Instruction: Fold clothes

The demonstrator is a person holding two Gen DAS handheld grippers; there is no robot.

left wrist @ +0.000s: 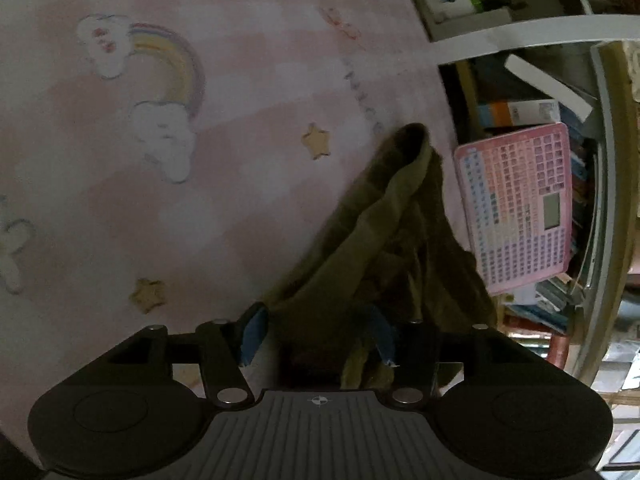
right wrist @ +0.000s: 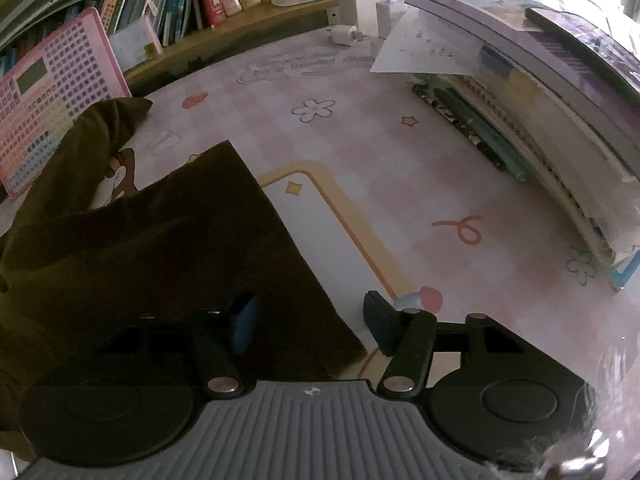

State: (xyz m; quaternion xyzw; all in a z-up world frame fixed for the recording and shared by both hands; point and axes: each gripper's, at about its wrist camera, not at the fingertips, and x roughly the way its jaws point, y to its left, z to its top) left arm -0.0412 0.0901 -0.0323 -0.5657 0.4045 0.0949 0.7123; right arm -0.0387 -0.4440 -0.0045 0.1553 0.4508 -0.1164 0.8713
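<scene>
An olive-green garment (right wrist: 152,240) is seen spread on a desk (right wrist: 360,152) covered by a pink cartoon-print mat, just beside a pink keyboard toy (right wrist: 52,96) propped against the bookshelf. In the left wrist view, a bunched fold of the garment (left wrist: 392,232) is gathered between the blue-padded fingers of the left gripper (left wrist: 316,336), which appears closed on it. The right gripper (right wrist: 312,320) is held wide open over the garment's near corner, nothing grasped.
</scene>
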